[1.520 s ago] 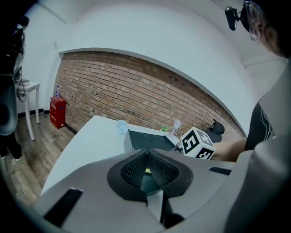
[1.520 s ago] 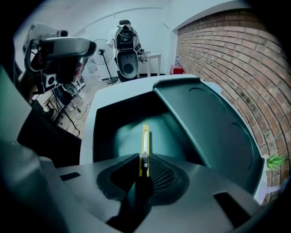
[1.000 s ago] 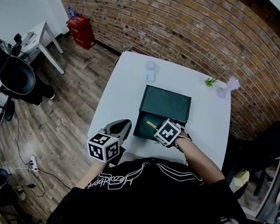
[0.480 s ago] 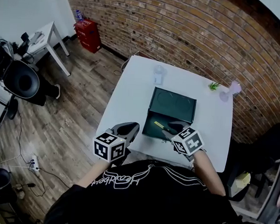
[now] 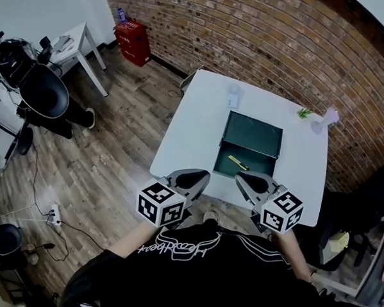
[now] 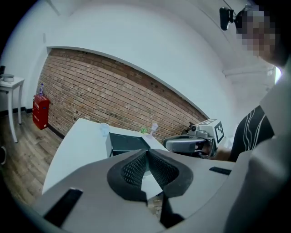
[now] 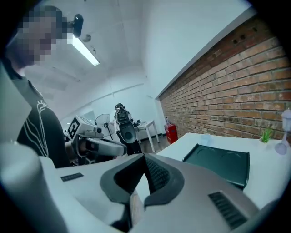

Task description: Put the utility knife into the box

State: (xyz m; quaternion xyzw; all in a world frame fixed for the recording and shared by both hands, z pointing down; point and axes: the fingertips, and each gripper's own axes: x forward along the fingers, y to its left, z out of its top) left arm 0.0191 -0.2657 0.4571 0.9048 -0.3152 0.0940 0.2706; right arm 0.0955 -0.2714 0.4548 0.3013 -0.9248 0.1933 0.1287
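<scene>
The yellow utility knife [image 5: 238, 163] lies inside the dark green box [image 5: 266, 165] on the white table [image 5: 193, 130]. The box's lid [image 5: 252, 133] is open at the far side. Both grippers hang at the table's near edge, short of the box. My left gripper [image 5: 192, 178] is shut and empty; its pads meet in the left gripper view [image 6: 146, 153]. My right gripper [image 5: 253, 182] is likewise shut on nothing, with its jaws closed together in the right gripper view [image 7: 144, 157]. The box [image 6: 125, 143] shows beyond the left jaws, and its lid [image 7: 223, 161] to the right of the right jaws.
At the table's far side stand a small clear cup [image 5: 233, 96], a little green plant [image 5: 303, 112] and a pale purple vase [image 5: 326, 119]. A brick wall runs behind. On the floor to the left are a black chair [image 5: 45, 97], a white side table [image 5: 74, 41] and a red crate [image 5: 135, 37].
My right gripper has pulled back out of the box toward the near edge and its jaws have shut. The knife stays in the box. The left gripper keeps its place.
</scene>
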